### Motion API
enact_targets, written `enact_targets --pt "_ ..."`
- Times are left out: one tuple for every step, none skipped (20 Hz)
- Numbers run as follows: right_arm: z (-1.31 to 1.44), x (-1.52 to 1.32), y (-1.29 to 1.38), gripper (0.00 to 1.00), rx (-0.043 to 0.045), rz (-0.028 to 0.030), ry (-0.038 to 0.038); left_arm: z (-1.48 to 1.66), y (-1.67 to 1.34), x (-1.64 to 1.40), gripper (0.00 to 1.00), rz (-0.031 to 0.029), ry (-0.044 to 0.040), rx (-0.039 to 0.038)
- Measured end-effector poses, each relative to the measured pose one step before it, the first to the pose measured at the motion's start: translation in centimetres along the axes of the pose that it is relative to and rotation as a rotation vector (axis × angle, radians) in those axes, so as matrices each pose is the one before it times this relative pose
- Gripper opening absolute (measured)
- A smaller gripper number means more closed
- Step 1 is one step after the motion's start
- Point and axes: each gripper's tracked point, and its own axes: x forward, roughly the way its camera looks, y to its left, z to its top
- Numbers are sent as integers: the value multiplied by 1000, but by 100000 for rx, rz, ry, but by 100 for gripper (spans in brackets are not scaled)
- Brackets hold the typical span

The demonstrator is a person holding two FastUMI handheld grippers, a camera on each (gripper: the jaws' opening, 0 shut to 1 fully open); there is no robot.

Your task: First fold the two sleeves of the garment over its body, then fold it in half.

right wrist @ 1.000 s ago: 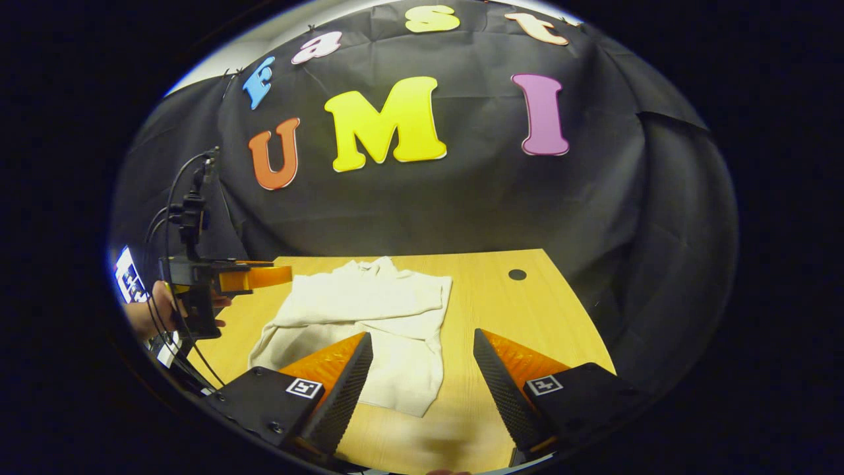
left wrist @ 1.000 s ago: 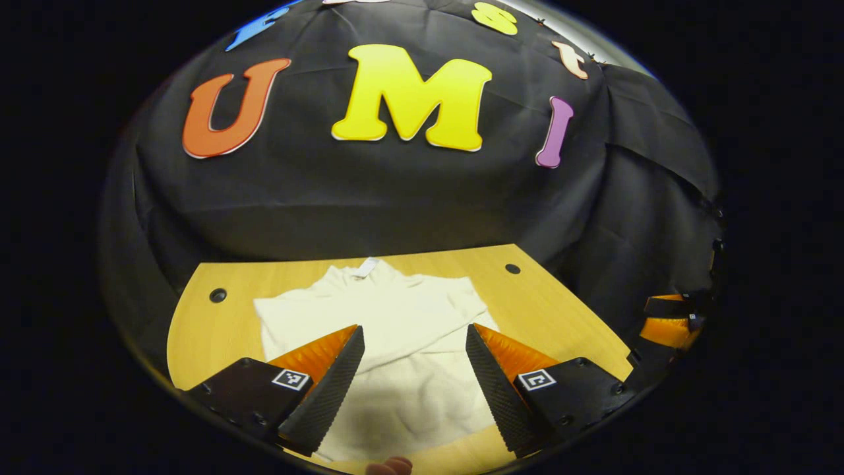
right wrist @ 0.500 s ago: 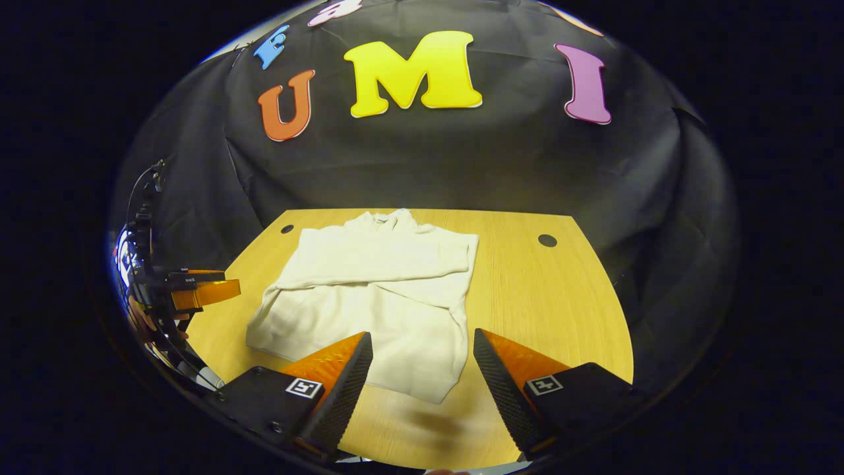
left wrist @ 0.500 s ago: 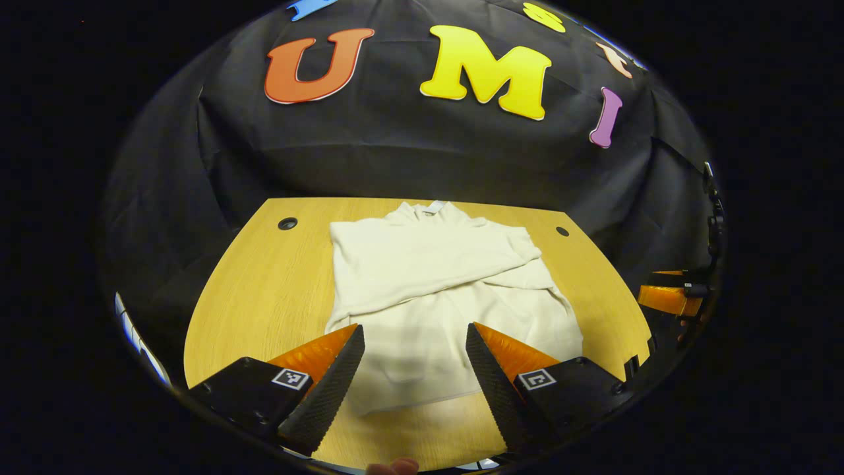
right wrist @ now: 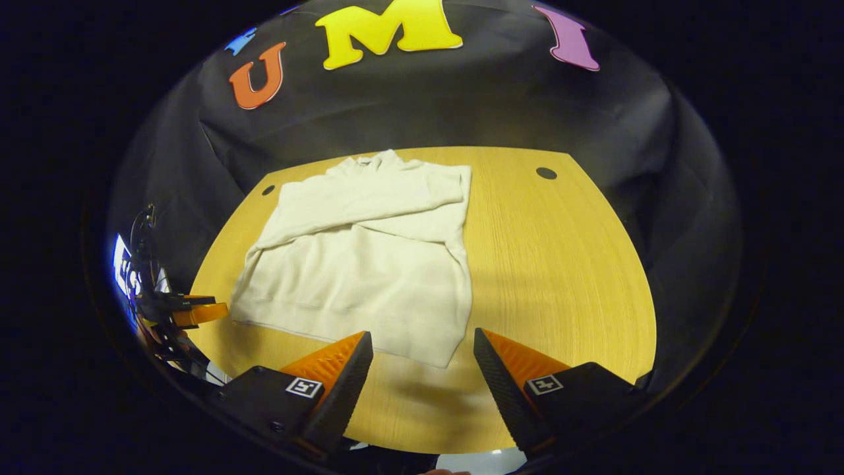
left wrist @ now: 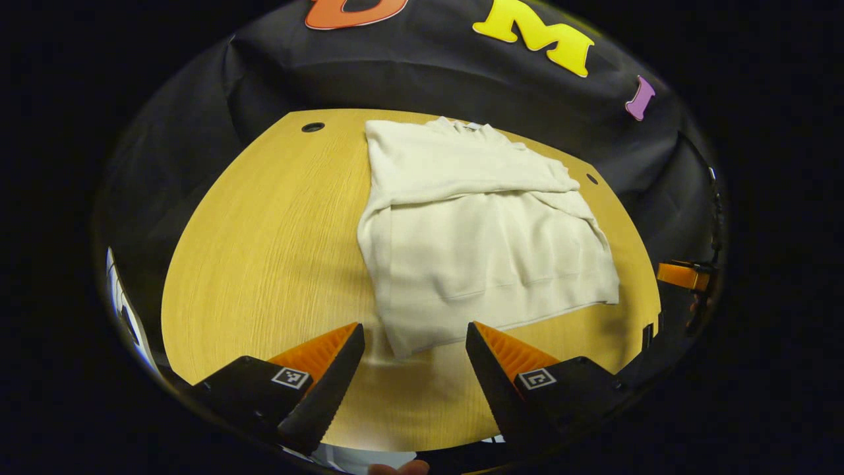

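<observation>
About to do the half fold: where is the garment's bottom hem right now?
In both views the bottom hem runs along the garment's near edge on the wooden table, just ahead of each set of open tongs.

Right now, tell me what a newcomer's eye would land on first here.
The cream garment lies flat on the wooden table, both sleeves already crossed over its chest and the collar toward the black cloth wall. The left gripper and right gripper hang open above the table's near edge, each before a bottom corner of the hem, touching nothing.

Recording booth: black cloth wall (right wrist: 422,105), wooden table (right wrist: 554,264).
</observation>
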Motion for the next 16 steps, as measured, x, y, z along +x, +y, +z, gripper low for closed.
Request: enact_targets --pt "-654 399 -651 96 1253 -1455 2014 -578 447 322 99 -912 2017 -1798" --pt "-647 436 -435 96 760 -810 1904 -95 416 301 99 -1002 1552 -2160" --pt "-454 448 -431 94 443 -813 1860 1 198 98 99 -837 522 -2108" --pt "-224 443 -368 94 734 -624 1565 32 24 68 99 -1058 921 -2000" --pt "-140 398 -212 94 688 -288 1255 92 -73 -25 99 -970 848 -1632" --pt "-176 604 -149 96 480 -189 1286 123 -80 28 98 -599 689 -1254" --pt "-239 613 -97 96 -76 -332 1732 123 -106 19 100 -596 740 -1205" --pt "-109 740 2 96 -159 -199 1417 110 -132 -73 98 -208 1173 -1573" --pt "-72 814 34 96 -34 -431 1914 512 443 418 98 -199 -1113 -102" --pt "-60 805 117 96 174 101 1616 210 -842 224 98 -113 -103 -792" --pt "-42 620 79 96 -151 -489 1941 -72 -64 -96 98 123 1435 -1524" --pt "-107 838 118 96 -4 -52 1895 203 -232 72 98 -118 185 87" --pt "-59 526 267 96 -95 293 1566 -76 -550 136 98 -1292 1017 -719" --pt "-73 618 119 96 -486 -442 1609 -44 -536 226 96 -1204 792 -1358" --pt "-109 465 114 96 -287 -380 1457 23 -261 144 91 131 855 -970" --pt "-46 369 177 96 66 -384 963 229 -33 204 89 521 -408 198"
